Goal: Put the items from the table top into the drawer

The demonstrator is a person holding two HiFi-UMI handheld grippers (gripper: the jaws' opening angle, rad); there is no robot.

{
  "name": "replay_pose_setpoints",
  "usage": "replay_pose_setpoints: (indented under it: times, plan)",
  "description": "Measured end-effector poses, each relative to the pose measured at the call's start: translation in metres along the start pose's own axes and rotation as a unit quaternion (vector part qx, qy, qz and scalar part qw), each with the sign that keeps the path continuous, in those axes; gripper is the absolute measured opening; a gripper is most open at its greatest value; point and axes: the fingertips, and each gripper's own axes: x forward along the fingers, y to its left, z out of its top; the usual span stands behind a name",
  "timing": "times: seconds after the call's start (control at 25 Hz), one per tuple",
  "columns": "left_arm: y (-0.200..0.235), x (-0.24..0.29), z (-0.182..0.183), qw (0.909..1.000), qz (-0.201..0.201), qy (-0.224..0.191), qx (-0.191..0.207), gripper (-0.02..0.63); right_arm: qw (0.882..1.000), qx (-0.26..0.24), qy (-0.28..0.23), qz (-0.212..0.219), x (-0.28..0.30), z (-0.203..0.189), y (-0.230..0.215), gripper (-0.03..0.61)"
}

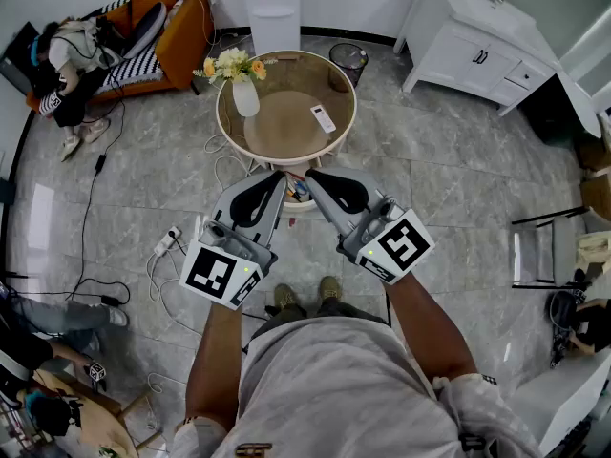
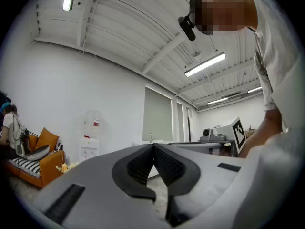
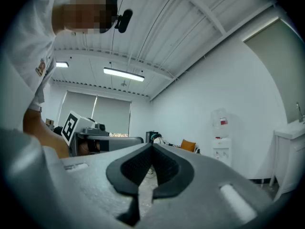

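Both left gripper (image 1: 279,177) and right gripper (image 1: 311,176) show fingers pressed together, empty; brushing the vase (image 1: 245,96) could topple it.

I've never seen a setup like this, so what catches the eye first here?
First, two grey handheld tools with black-and-white marker cubes: the left gripper and right gripper, held side by side, both shut and empty. Just beyond them stands a round wooden table carrying a white vase of yellow flowers and a white remote control.
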Motion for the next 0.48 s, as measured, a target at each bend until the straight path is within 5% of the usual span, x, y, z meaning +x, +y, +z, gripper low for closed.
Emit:
replay_pose_setpoints:
  times: [0.48]
  plan:
    - [0.021,-0.013,-0.005,1.0,0.002,-0.003,0.001,0.0,1.0,-0.015,0.008,-0.01,0.017,-0.005,0.013,0.0]
